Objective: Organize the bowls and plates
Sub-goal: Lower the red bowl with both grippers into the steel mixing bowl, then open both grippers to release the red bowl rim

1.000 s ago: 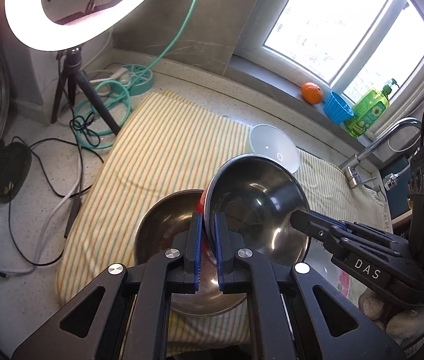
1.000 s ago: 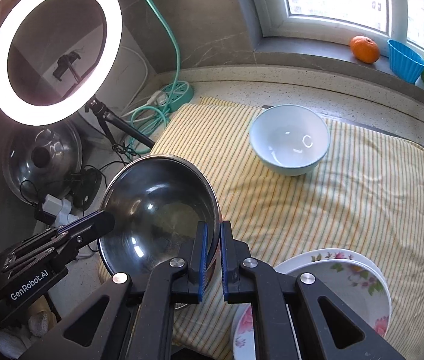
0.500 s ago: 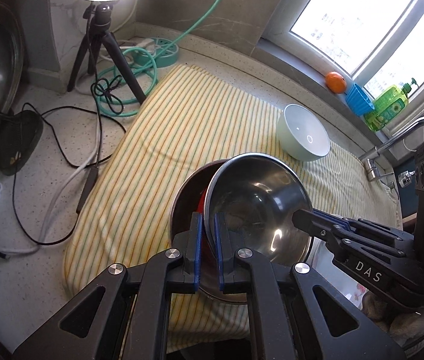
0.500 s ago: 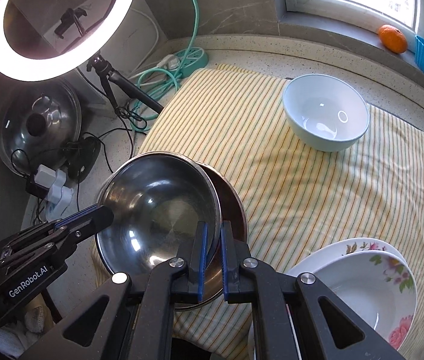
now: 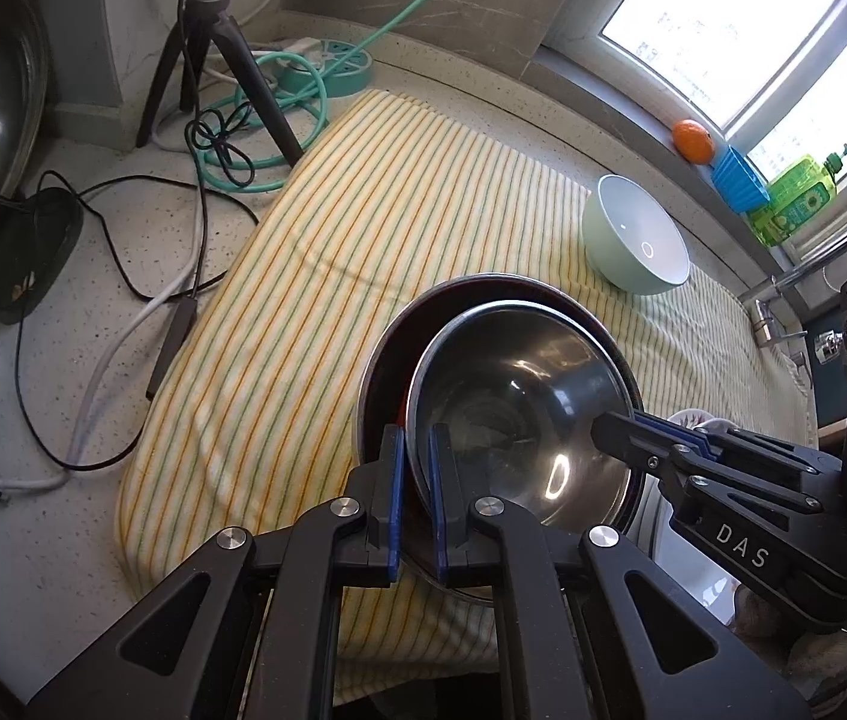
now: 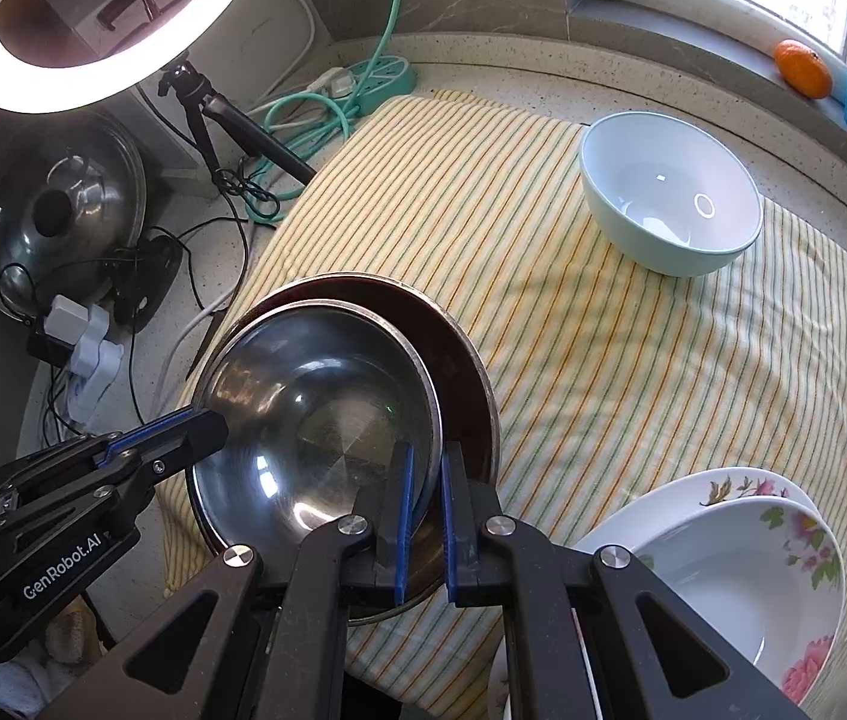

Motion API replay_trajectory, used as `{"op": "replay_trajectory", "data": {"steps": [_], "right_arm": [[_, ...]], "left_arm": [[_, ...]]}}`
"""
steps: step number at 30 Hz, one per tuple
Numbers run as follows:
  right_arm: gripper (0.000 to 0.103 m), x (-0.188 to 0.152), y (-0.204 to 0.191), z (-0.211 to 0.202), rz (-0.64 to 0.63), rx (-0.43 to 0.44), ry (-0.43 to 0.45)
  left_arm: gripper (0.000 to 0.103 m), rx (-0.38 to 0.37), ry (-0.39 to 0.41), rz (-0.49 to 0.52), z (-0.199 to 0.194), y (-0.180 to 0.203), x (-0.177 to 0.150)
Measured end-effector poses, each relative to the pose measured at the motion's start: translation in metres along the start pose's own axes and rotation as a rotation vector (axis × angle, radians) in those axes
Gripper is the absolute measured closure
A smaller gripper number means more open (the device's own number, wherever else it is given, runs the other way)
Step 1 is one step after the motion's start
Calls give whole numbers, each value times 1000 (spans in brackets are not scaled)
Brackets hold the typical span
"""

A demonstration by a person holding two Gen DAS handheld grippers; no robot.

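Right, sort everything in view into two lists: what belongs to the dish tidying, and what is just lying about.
Job:
steel bowl, clamped by left hand-held gripper and right hand-held gripper
larger metal bowl
pale blue bowl
floral plates

Lying about:
orange
ring light
pot lid
power strip

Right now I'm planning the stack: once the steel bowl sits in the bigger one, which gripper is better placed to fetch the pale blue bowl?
Probably the right gripper. The pale blue bowl lies on its side of the steel bowl; the left gripper would cross over.
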State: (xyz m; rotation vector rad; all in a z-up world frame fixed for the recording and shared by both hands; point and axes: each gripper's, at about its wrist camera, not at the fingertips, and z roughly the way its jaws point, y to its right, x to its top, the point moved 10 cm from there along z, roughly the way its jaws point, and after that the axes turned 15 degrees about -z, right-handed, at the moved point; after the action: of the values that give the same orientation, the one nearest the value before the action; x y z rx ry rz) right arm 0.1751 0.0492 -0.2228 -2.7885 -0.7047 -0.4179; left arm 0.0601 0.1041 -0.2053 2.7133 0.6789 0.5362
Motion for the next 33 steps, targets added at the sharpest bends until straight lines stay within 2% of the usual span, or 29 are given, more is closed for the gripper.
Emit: {"op": "replay_trajectory", "data": {"steps": [13, 21, 30, 33], "right_arm": [[95, 3, 3, 10, -21, -32, -15], [92, 3, 1, 12, -33, -21, -21], [92, 1, 2, 9, -26, -11, -30], [84, 1, 2, 5, -17, -5, -23]], "left_arm": [[97, 27, 5, 14, 7, -1, 1], [97, 30, -3, 22, 8, -1, 1], [91, 27, -22, 34, 9, 1, -1], [91, 24, -20, 34, 8, 2, -1]]}}
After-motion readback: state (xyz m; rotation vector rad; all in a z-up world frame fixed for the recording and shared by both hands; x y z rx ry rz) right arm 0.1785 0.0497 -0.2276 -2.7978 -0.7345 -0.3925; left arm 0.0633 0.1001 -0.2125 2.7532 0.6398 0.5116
